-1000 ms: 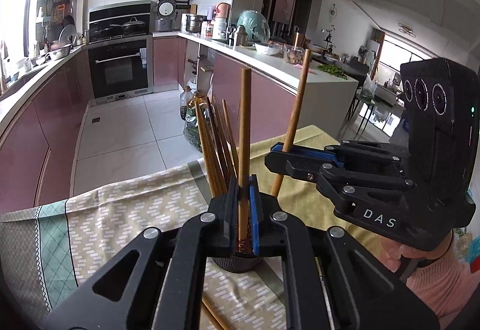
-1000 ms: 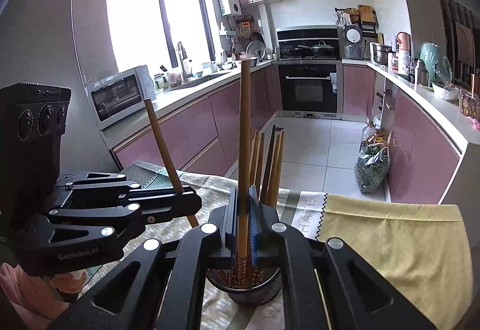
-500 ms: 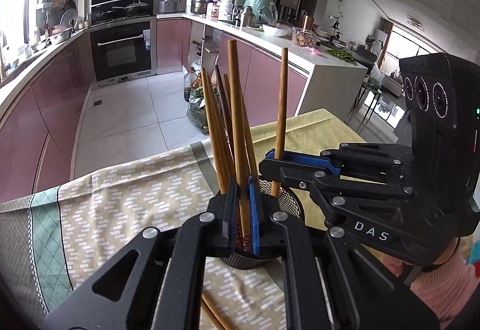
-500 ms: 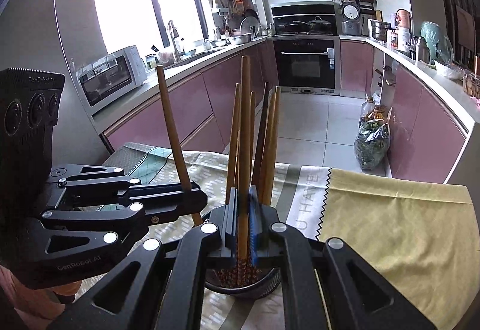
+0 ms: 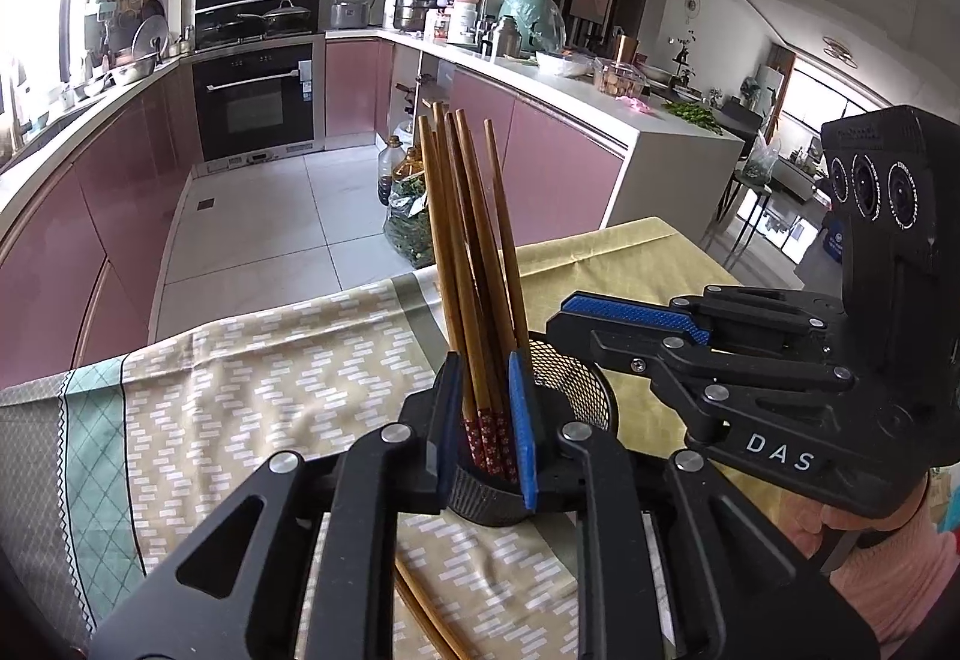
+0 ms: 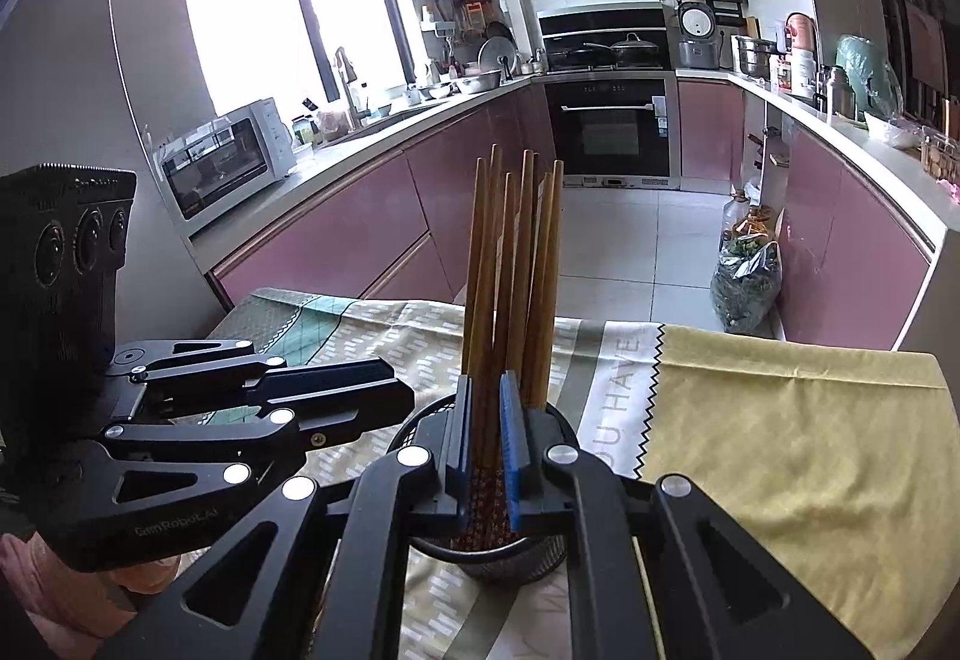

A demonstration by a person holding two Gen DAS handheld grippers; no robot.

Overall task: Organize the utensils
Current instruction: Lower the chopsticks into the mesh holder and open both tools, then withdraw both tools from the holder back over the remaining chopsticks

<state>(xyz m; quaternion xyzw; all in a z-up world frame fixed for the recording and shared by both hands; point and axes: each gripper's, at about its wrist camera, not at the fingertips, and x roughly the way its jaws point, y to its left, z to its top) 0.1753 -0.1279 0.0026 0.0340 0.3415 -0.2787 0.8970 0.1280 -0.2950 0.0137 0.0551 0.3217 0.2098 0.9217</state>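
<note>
Chopsticks point(image 5: 474, 264): brown wood, red floral-patterned tips, upright in black mesh holder point(image 5: 576, 378) | left gripper point(image 5: 486, 420): released, straddling bundle | right gripper point(image 6: 486, 432): released, holder's 3 o'clock

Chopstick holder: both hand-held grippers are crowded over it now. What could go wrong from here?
The left hand-held gripper and right hand-held gripper crowd the leaning chopsticks; a sideways retreat could snag them and tip the mesh holder. The two are close and might collide. Loose chopsticks on the tablecloth near the left one could get knocked off.
</note>
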